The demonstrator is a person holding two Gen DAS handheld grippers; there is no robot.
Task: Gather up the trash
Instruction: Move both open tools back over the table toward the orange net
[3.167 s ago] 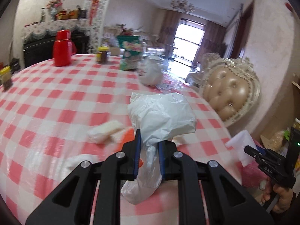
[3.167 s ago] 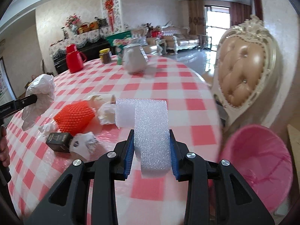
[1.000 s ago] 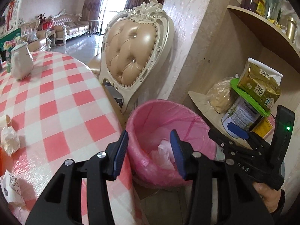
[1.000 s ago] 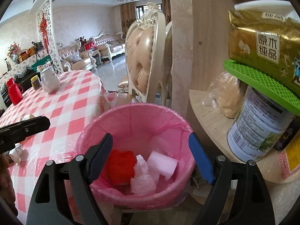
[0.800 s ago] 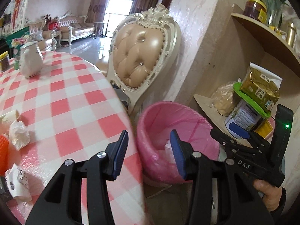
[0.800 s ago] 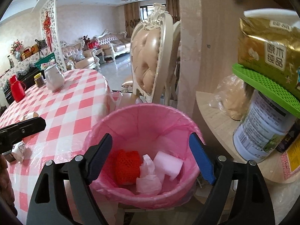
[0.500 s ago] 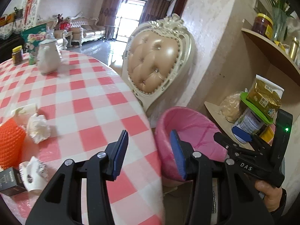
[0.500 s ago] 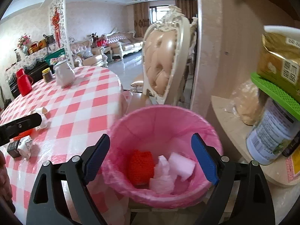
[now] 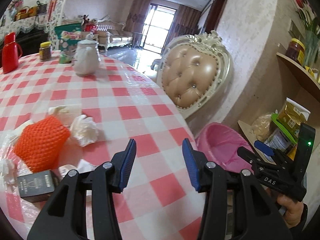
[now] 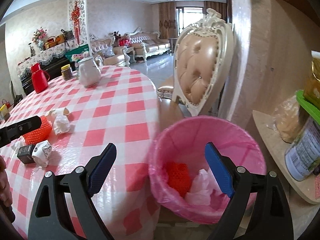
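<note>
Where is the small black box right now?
The black box lies on the checked table at the left wrist view's lower left, just in front of the orange foam net, beside crumpled white paper.

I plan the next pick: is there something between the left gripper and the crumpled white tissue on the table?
Nothing visible. The left gripper is open and empty, and only bare tablecloth lies between it and the crumpled white tissue.

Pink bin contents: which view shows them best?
The right wrist view: it looks down into the pink bin, showing orange netting and white wrappers. The left wrist view shows only the bin's rim and liner.
</note>
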